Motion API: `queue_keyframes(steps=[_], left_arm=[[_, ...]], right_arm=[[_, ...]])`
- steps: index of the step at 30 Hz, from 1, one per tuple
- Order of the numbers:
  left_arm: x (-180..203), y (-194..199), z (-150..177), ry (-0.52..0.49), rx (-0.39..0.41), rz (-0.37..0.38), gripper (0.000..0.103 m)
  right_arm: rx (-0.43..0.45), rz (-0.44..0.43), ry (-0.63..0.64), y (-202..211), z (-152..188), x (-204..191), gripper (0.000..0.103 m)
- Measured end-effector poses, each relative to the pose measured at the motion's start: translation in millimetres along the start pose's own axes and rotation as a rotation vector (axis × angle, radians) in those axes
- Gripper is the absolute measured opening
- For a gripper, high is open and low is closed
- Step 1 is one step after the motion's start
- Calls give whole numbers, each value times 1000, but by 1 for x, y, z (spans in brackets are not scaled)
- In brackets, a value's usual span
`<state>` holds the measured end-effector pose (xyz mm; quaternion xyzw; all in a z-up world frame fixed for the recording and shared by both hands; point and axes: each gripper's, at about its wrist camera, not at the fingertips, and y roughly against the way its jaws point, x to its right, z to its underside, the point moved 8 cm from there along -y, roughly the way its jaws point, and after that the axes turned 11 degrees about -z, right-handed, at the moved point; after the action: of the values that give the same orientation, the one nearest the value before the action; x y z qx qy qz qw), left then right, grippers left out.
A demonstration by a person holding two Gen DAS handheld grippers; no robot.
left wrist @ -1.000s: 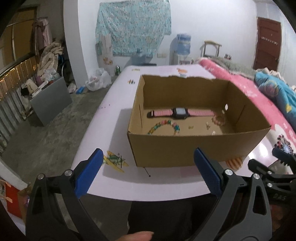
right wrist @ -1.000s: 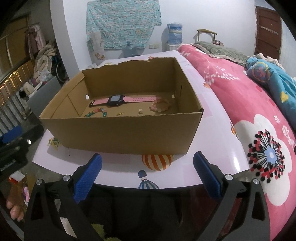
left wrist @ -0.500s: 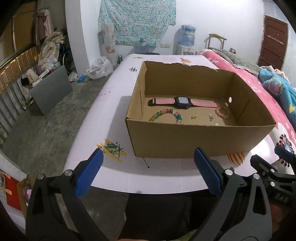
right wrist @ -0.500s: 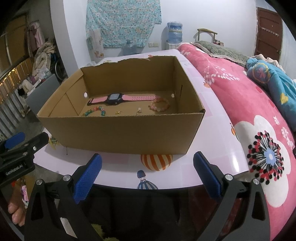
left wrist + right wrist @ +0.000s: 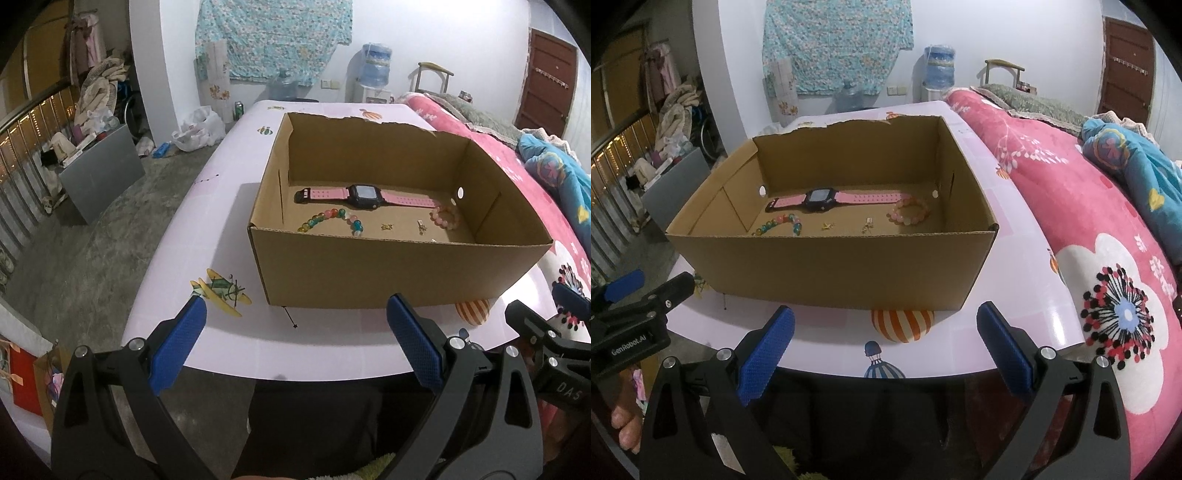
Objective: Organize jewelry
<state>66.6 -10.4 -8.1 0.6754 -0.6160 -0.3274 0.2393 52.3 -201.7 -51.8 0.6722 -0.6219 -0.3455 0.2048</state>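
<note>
Cardboard box (image 5: 399, 269) on table (image 5: 221, 206) holds pink watch (image 5: 364, 195), multicolour bead bracelet (image 5: 332, 219), pink bead bracelet (image 5: 910, 214), small gold pieces. Left gripper (image 5: 295, 343) and right gripper (image 5: 884, 343) spread, empty, short of box. Sorting apparently done or unstarted

Water dispenser (image 5: 373, 75), floral cloth (image 5: 271, 38), brown door (image 5: 546, 83).

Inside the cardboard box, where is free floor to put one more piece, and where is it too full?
In the cardboard box, the floor behind the pink watch, up to the back wall, is bare, as is the left strip beside the colorful bead strand. The middle and right are crowded: two small gold pieces and the pink bead bracelet lie close together.
</note>
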Motion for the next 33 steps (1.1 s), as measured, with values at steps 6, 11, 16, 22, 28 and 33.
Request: queue_keyframes(steps=[6, 11, 16, 22, 28, 33], left_arm=[[1, 0, 0, 1, -1, -2, 95], [0, 0, 0, 1, -1, -1, 95], [0, 0, 0, 2, -1, 0, 95], [-1, 0, -1, 2, -2, -1, 95], [-1, 0, -1, 1, -1, -1, 95], [-1, 0, -1, 0, -2, -1, 95]], right_arm=[[0, 0, -1, 1, 0, -1, 96], [2, -2, -4, 2, -1, -3, 96], [3, -4, -4, 3, -2, -6, 96], [3, -7, -7, 4, -2, -5, 96], [3, -8, -8, 4, -2, -6, 96], [3, -9, -8, 4, -2, -6, 96]])
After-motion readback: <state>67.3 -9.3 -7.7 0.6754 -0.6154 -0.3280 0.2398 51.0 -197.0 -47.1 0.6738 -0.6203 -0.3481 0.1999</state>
